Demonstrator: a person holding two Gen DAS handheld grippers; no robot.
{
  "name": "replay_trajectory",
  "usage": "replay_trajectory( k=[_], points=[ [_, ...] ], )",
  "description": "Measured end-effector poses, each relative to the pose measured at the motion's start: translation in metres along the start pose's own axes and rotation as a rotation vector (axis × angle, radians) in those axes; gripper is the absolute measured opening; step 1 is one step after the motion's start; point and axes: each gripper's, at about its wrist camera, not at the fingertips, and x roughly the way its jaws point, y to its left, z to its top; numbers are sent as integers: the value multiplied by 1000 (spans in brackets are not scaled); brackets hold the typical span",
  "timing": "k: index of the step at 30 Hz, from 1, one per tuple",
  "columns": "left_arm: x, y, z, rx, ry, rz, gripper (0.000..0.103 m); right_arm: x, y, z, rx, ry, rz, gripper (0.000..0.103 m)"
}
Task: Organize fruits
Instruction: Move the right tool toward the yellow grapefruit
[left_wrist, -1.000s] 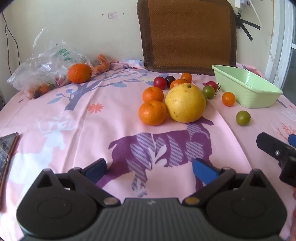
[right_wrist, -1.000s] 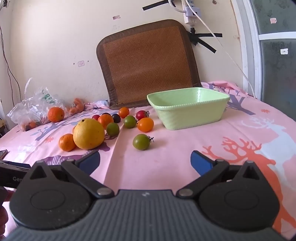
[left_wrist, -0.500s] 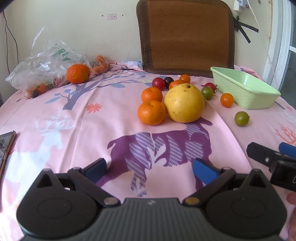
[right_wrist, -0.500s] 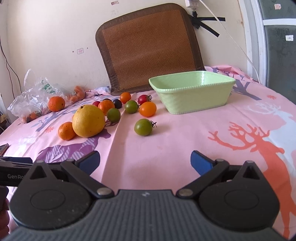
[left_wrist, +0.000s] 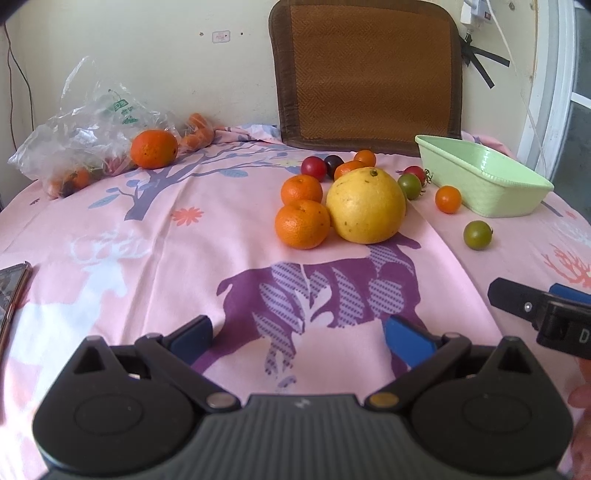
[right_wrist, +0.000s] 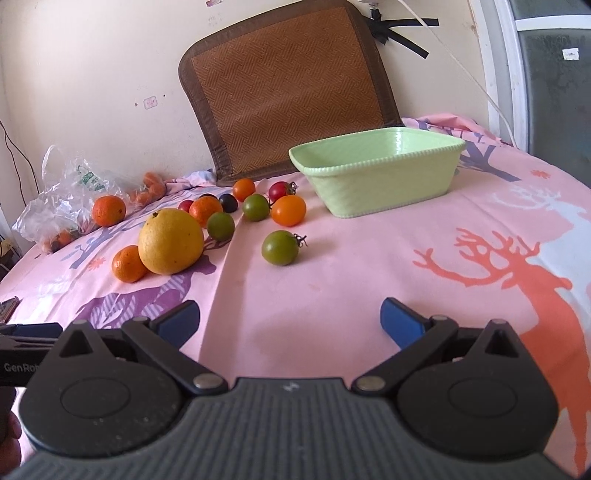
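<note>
- Left wrist view: the left gripper (left_wrist: 298, 334) hangs low over the pink tablecloth (left_wrist: 184, 258), its blue-tipped fingers (left_wrist: 194, 334) spread wide with nothing between them.
- Ahead of it, a large yellow grapefruit (left_wrist: 365, 206) sits touching two mandarins (left_wrist: 302, 223), one behind the other on its left.
- Small tomatoes, red, dark and orange, cluster behind the grapefruit; a lone green tomato (left_wrist: 477, 235) lies apart to the right, near the light green basket (left_wrist: 480, 184), which shows nothing inside.
- A single orange (left_wrist: 154, 148) rests by a clear plastic bag (left_wrist: 85, 136) at the far left; a phone (left_wrist: 11, 291) lies at the left edge.
- Part of the right gripper (left_wrist: 543, 314) shows at the right edge.
- Right wrist view: the right gripper (right_wrist: 290, 319) also has its fingers (right_wrist: 400, 321) wide apart and empty, above bare cloth.
- The green tomato (right_wrist: 280, 247) lies straight ahead, closest of the fruit; an orange tomato (right_wrist: 288, 210) is beyond it, just beside the basket (right_wrist: 376, 181).
- The grapefruit (right_wrist: 171, 241) and the rest of the fruit group sit to the left.
</note>
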Motion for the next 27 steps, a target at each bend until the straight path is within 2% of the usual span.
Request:
replay_trajectory(
  k=[7, 17, 27],
  points=[
    [-15, -5, 1, 35, -118, 26, 103, -1, 2, -2, -6, -8, 4, 103],
    [-15, 0, 0, 37, -125, 35, 103, -8, 7, -3, -42, -64, 15, 103],
    [-13, 8, 2, 2, -115, 27, 103, -19, 10, -2, -93, -181, 11, 103]
  ],
)
